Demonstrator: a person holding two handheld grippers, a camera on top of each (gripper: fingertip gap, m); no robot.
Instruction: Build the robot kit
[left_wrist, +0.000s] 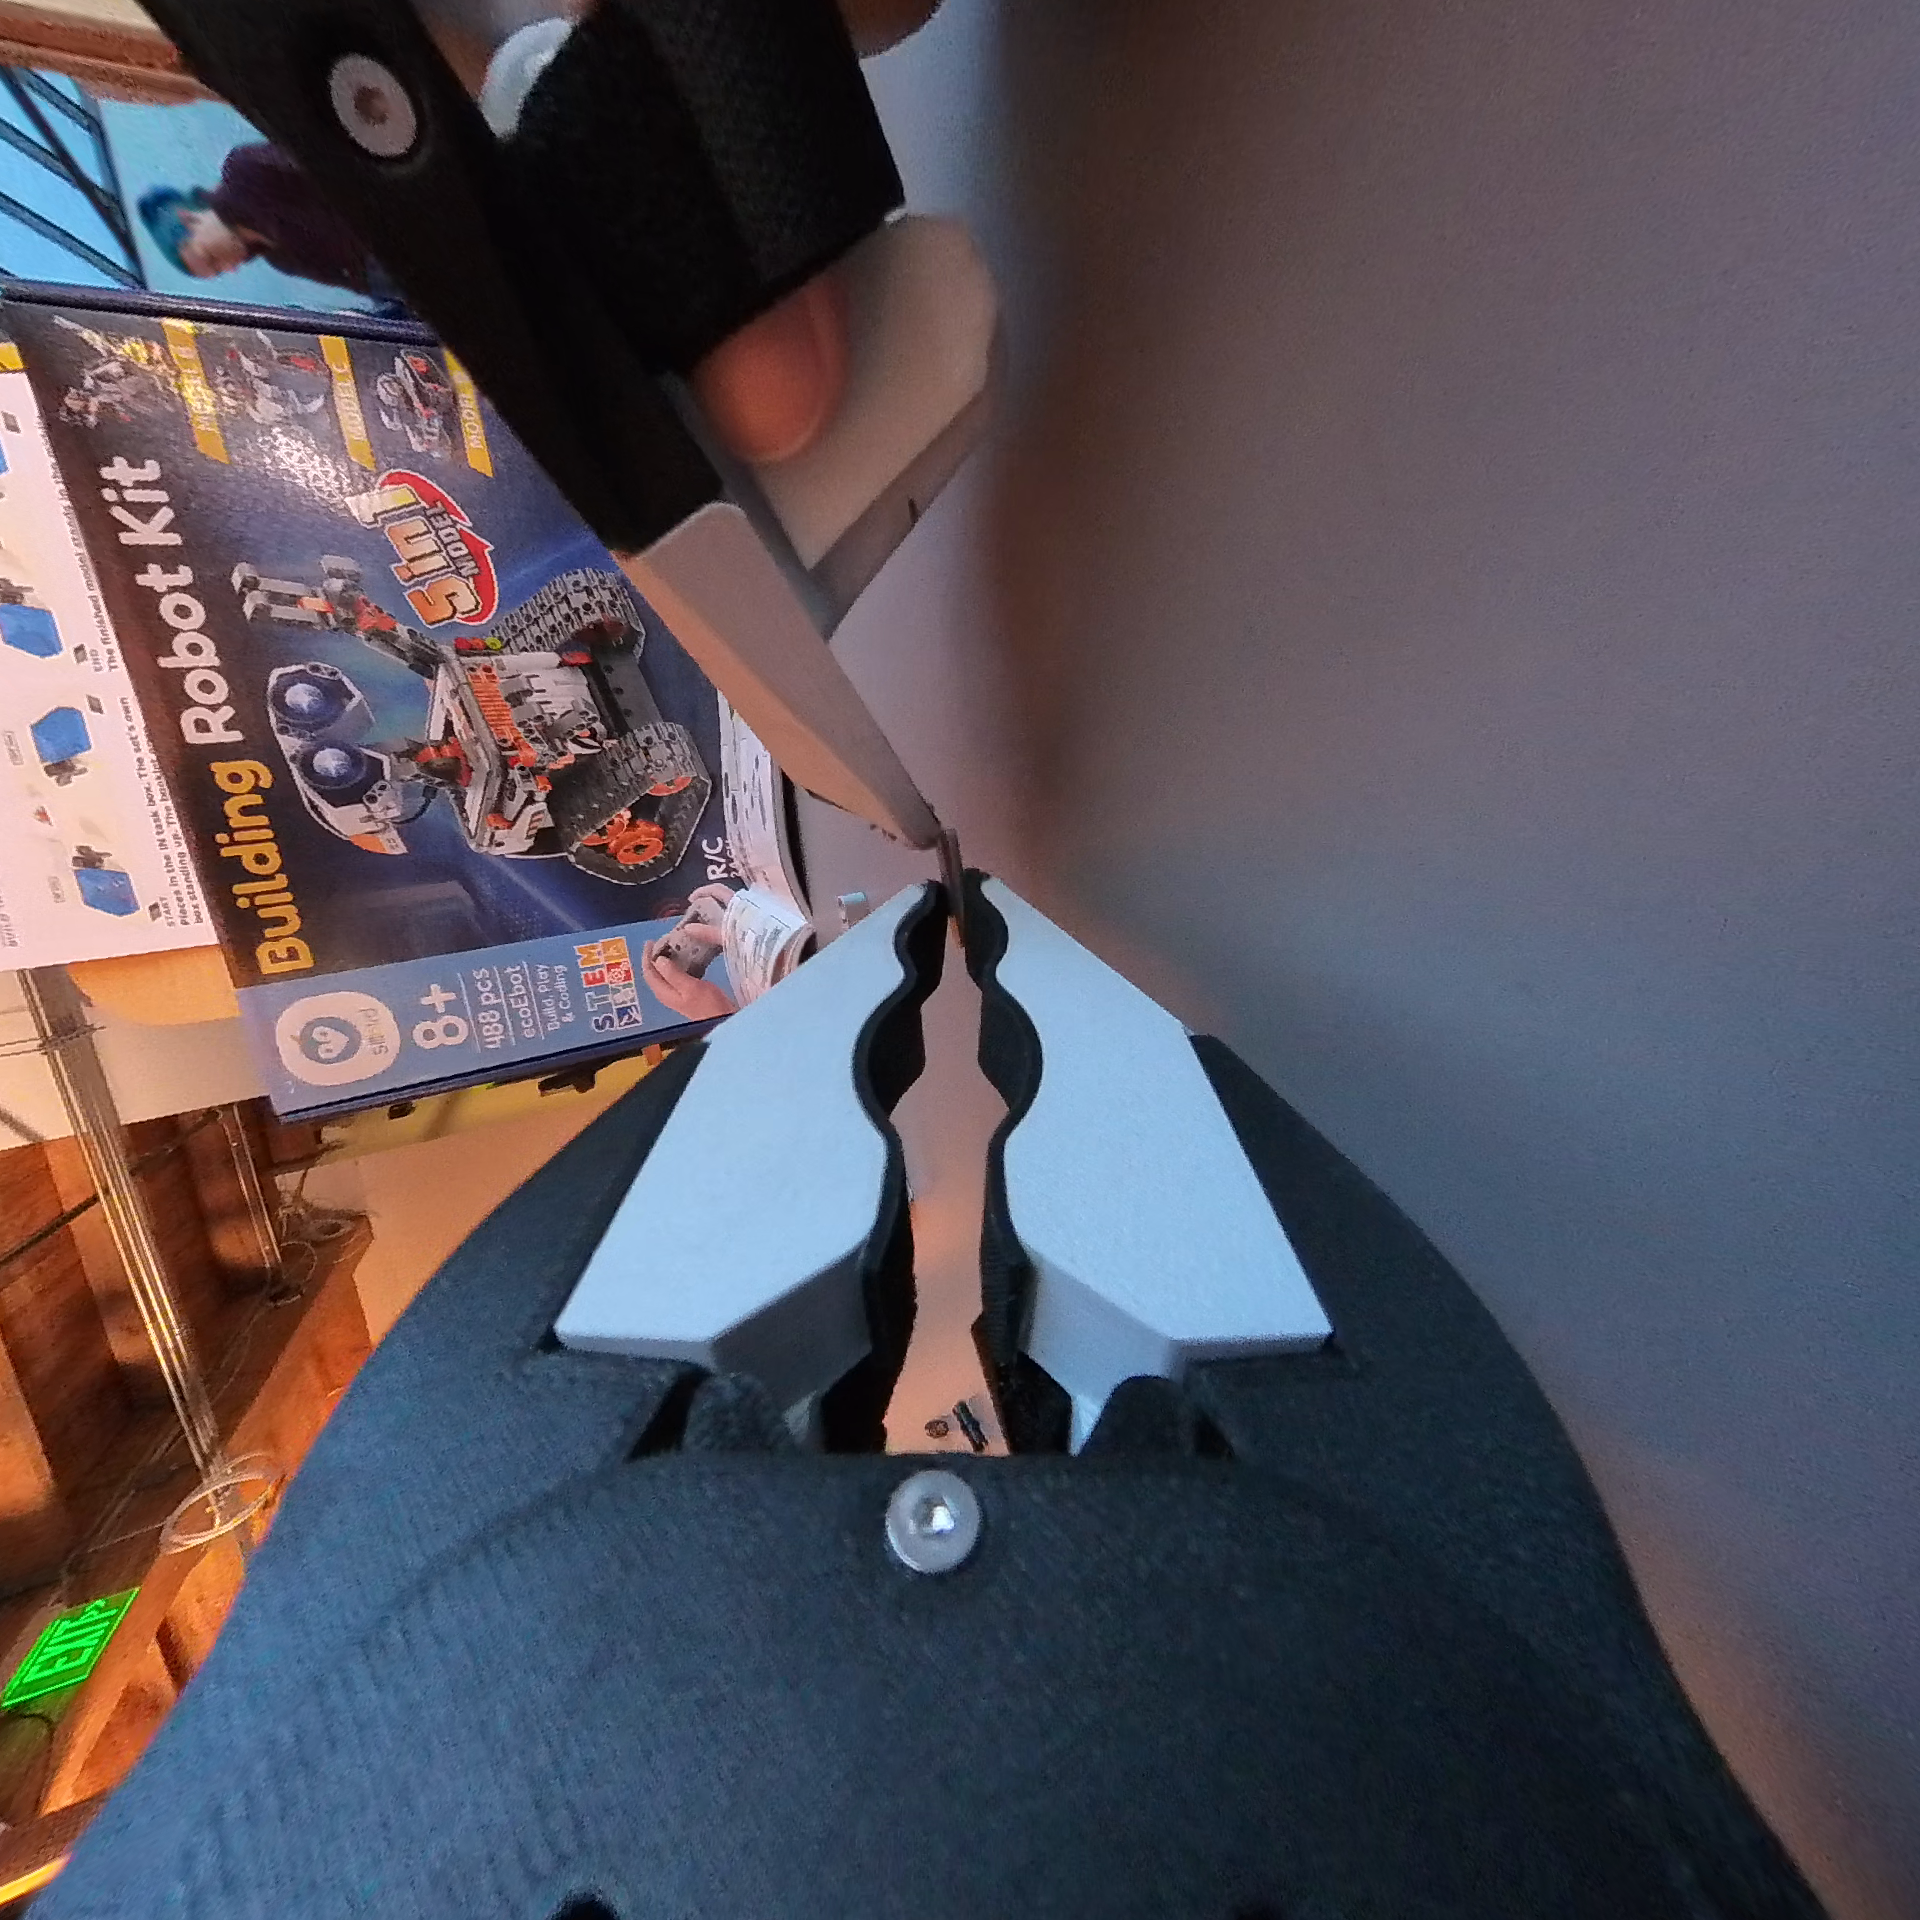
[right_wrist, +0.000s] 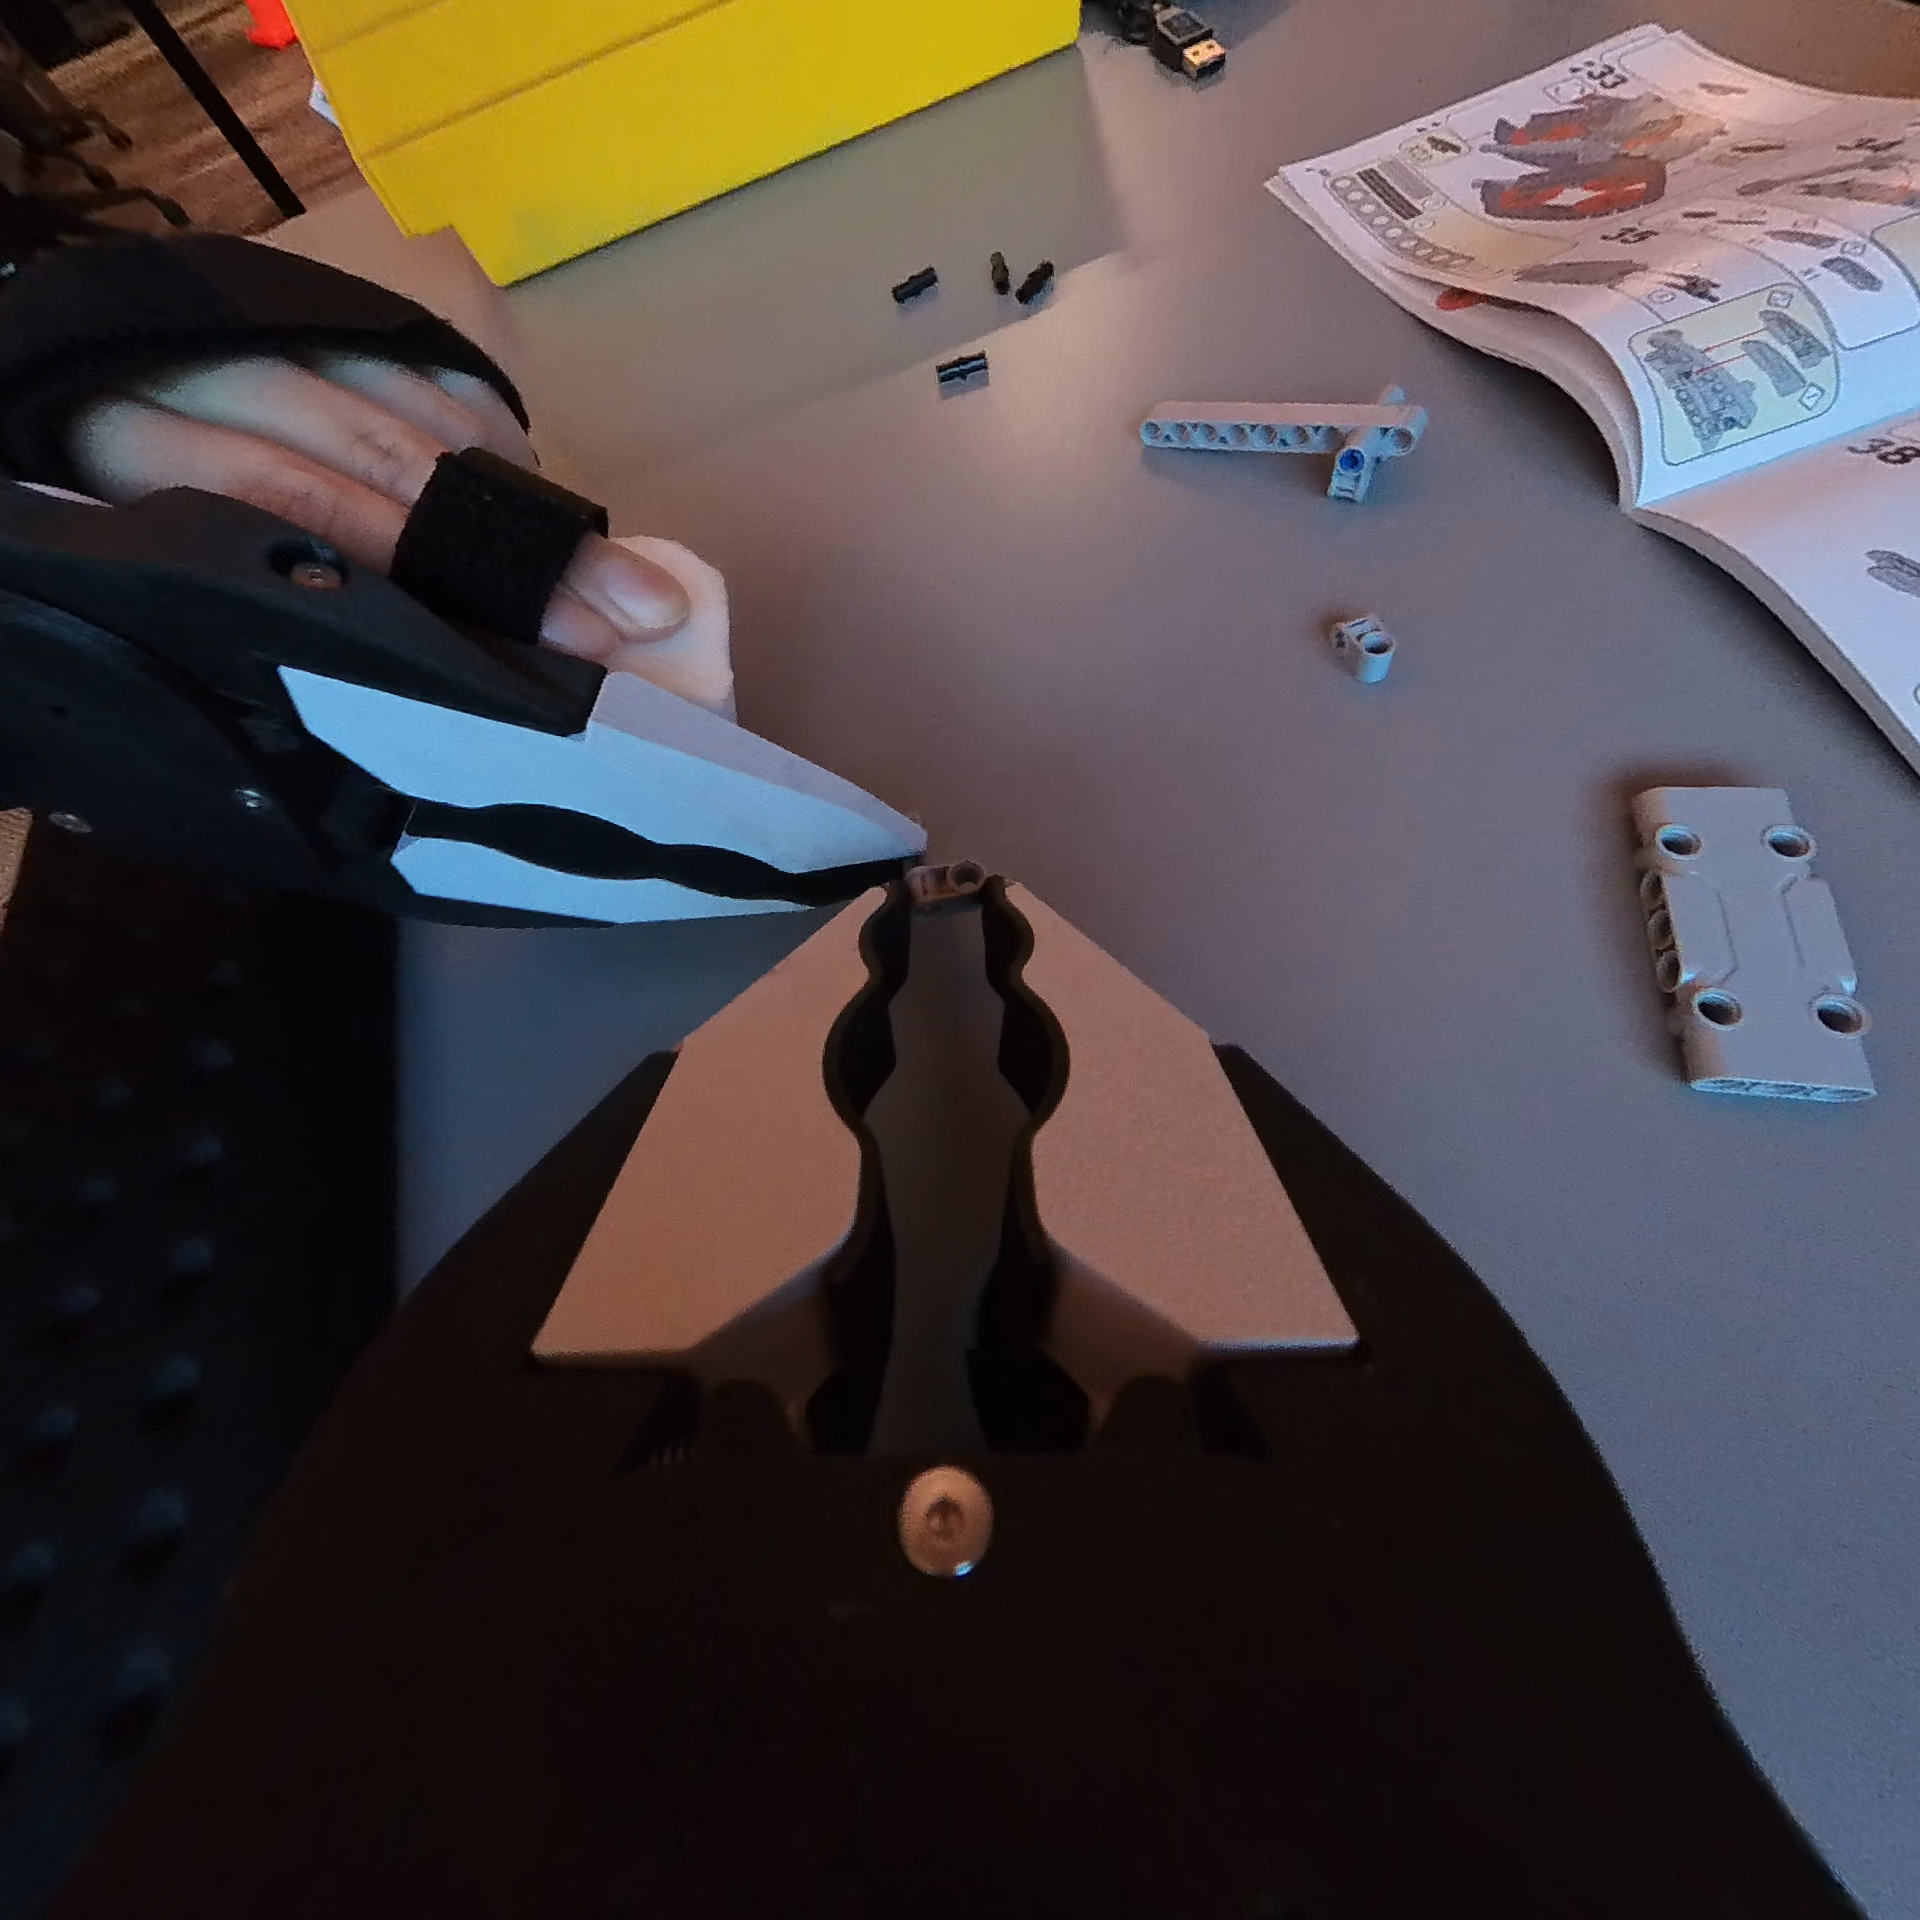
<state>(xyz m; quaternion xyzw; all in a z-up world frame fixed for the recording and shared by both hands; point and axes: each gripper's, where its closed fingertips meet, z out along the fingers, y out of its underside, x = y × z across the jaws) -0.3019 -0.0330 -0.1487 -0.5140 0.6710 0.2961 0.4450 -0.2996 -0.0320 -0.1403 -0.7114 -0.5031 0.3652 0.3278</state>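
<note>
My right tool (right_wrist: 943, 885) pinches a small grey connector (right_wrist: 945, 881) at its very tips, well clear of the grey bench (right_wrist: 1299, 1299), which I judge keeps the part's open hole free on the side where the other tool comes in. My left tool (left_wrist: 954, 902) is all but closed on a thin dark piece (left_wrist: 950, 868) (a pin, I'd guess, though too little shows to be sure), and its tips meet the connector from the left.

Spare parts lie near: black pins (right_wrist: 914, 284), a long holed beam (right_wrist: 1278, 431), a second small connector (right_wrist: 1363, 646), a flat grey panel (right_wrist: 1751, 940), the open instruction booklet (right_wrist: 1662, 312) and a yellow box (right_wrist: 675, 114). The kit box (left_wrist: 395, 707) stands behind.

The left wrist view is half blur, and whether pin and hole touch I cannot tell.
</note>
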